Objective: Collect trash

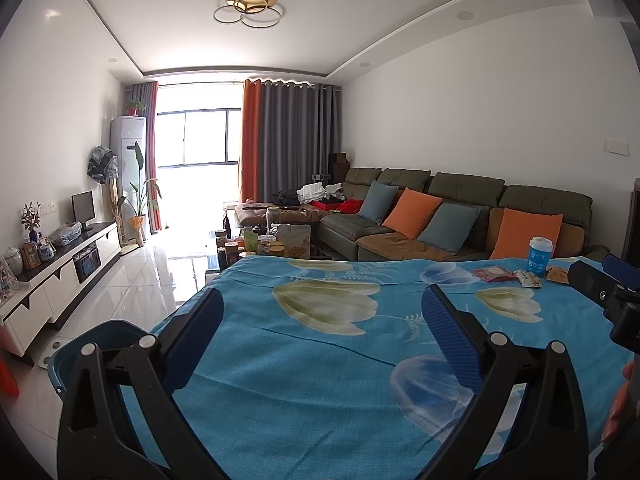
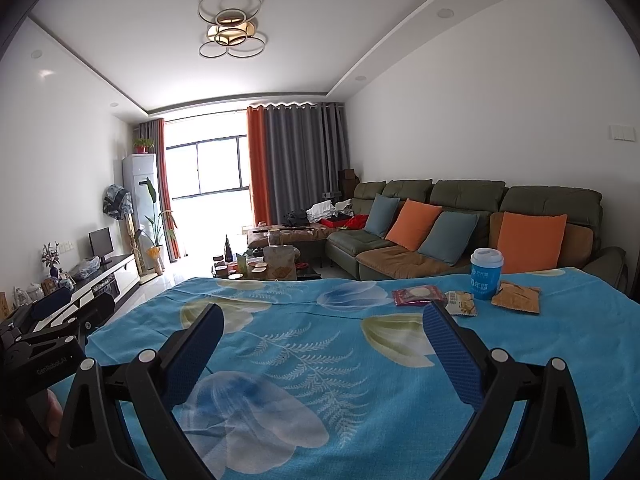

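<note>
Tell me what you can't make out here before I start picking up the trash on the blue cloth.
- Blue cup: print too small to read; in the left view, partly behind a wrapper.
- Red wrapper, pale wrapper, orange wrapper: too small to tell whether anything is inside.
- Blue bin: left view only; the left gripper hides its inside.
- Table under the cloth: fully covered.

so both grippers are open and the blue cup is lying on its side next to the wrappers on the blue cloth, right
Not quite: the blue cup stands upright, lid on top, as the right wrist view shows. The rest holds: it sits beside the wrappers on the blue cloth, and both grippers are open.
</note>
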`<state>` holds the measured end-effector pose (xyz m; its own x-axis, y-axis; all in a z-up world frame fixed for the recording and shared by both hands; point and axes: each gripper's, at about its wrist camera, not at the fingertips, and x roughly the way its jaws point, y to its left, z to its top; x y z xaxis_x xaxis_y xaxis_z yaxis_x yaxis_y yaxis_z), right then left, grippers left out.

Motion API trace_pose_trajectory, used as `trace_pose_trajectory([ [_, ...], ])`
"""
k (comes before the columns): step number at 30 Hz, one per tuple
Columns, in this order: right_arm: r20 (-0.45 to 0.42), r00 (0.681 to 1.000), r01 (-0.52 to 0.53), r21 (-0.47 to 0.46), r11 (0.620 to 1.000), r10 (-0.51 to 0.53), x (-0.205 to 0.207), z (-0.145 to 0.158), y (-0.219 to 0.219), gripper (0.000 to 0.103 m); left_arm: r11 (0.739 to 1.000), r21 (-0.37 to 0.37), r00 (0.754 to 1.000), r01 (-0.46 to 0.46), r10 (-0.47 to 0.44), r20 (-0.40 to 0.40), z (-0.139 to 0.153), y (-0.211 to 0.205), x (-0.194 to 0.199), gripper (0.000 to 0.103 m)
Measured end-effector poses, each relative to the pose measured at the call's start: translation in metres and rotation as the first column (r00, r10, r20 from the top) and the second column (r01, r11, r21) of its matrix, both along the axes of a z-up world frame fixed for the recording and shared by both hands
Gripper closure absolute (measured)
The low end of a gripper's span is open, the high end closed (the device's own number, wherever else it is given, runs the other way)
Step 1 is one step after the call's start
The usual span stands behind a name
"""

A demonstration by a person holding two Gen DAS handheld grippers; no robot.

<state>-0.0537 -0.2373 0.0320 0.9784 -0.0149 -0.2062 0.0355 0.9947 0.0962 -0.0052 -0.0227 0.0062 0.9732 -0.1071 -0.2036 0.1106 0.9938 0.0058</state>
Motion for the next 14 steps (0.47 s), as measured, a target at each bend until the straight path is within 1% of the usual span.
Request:
trace_pose_trajectory([
  [3, 0.0, 1.0, 0.001, 0.0, 1.0, -0.001, 0.0, 0.0, 0.0, 0.007, 1.0, 0.011, 1.0, 0.004, -0.004, -0.001, -0.001, -0.001, 0.001, 0.006],
  [6, -0.009, 1.0, 0.0, 0.002, 1.0, 0.0, 0.002, -0.002, -0.002, 0.007, 0.999, 0.034, 1.0, 0.013, -0.012, -0.025, -0.003, -0.004, 0.005, 0.006],
  [9, -0.032, 0.999, 0.013, -0.004, 1.0, -0.013, 0.006, -0.005, -0.008, 0.007, 0.997, 0.076, 0.991, 0.03, -0.02, -0.133, -0.01, -0.009, 0.025, 0.005],
  [11, -0.062, 0.998, 0.032, -0.011, 0.999, -0.032, 0.011, -0.007, -0.016, 0.007, 0.996, 0.083, 0.974, 0.038, -0.018, -0.225, -0.018, -0.007, 0.046, 0.005],
  [13, -0.118, 0.992, 0.045, 0.0, 0.999, -0.045, 0.021, -0.011, -0.031, 0.007, 0.995, 0.057, 0.935, 0.075, -0.051, -0.351, -0.026, 0.0, 0.077, 0.005],
  [14, -0.145, 0.988, 0.055, 0.002, 0.999, -0.054, 0.025, -0.012, -0.038, 0.007, 0.996, 0.051, 0.918, 0.074, -0.048, -0.393, -0.031, 0.003, 0.09, 0.005],
])
